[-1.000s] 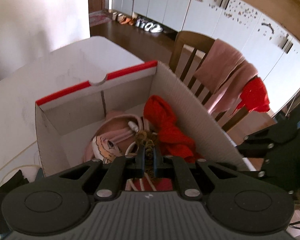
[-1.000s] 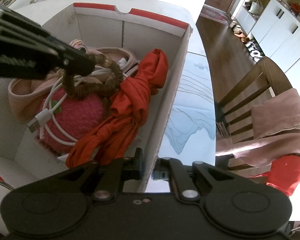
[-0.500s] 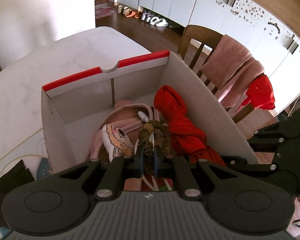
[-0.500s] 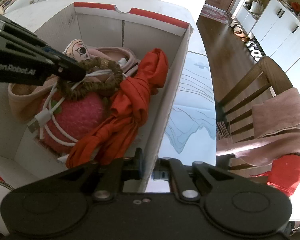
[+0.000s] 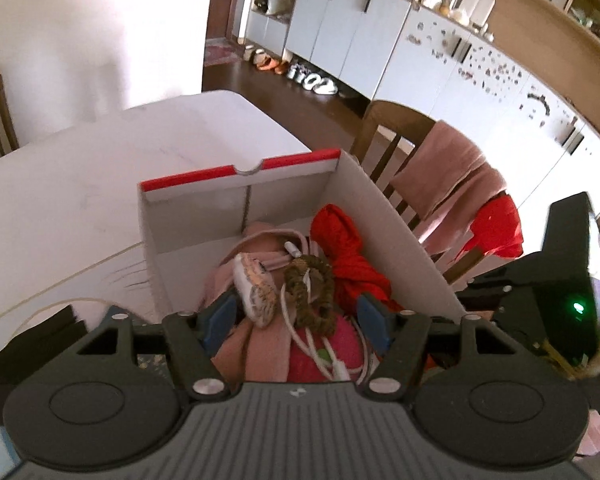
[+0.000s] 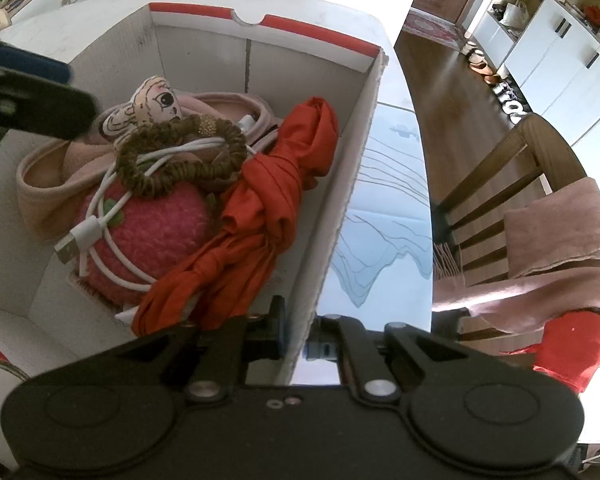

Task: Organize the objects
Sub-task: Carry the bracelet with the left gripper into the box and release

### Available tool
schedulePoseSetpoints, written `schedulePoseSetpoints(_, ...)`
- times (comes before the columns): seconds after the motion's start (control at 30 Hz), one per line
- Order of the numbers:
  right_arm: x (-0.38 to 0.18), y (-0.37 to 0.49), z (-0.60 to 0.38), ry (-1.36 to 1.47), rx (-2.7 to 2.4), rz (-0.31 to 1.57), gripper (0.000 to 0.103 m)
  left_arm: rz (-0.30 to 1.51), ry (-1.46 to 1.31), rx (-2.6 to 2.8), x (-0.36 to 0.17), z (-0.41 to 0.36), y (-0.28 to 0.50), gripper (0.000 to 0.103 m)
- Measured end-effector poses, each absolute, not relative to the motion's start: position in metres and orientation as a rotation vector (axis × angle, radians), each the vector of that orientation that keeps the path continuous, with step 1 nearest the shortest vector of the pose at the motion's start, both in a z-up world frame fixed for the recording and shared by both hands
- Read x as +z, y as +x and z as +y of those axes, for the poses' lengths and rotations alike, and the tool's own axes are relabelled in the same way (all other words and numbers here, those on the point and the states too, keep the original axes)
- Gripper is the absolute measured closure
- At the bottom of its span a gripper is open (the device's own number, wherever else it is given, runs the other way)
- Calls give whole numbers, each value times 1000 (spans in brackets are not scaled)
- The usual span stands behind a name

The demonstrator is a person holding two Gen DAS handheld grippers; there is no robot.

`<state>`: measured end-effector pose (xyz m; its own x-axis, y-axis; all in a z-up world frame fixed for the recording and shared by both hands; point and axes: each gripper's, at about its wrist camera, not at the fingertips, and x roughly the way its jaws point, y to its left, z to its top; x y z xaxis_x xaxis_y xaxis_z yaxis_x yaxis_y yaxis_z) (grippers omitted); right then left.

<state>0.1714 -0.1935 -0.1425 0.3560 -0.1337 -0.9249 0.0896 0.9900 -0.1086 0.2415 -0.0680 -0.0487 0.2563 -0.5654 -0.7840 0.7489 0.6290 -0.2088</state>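
Our left gripper spread wide and empty above the cardboard box, brown scrunchie atop its contents, our right gripper clamped on the box's right wall.

At the right of both views we see a brown wooden slatted chair draped with a dusty pink towel and a bright red cloth (bunched lower on the backrest). In the upper middle of the left view, white cabinet doors rise behind a row of shoes on the dark wooden floor.
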Motion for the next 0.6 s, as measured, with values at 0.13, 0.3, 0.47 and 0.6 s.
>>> schedulePoseSetpoints(0.13,-142,172,-192,-48,-142,1200,97,936,195,-871,-36,-39,242,37)
schedulePoseSetpoints(0.3,-141,172,-192,-51,-141,1201,97,908,189,-811,-25,-3,247,33)
schedulePoseSetpoints(0.47,-141,173,-192,-52,-143,1203,97,899,182,-716,-24,36,261,29)
schedulePoseSetpoints(0.6,-140,173,-191,-52,-144,1205,97,916,182,-628,-30,65,275,19)
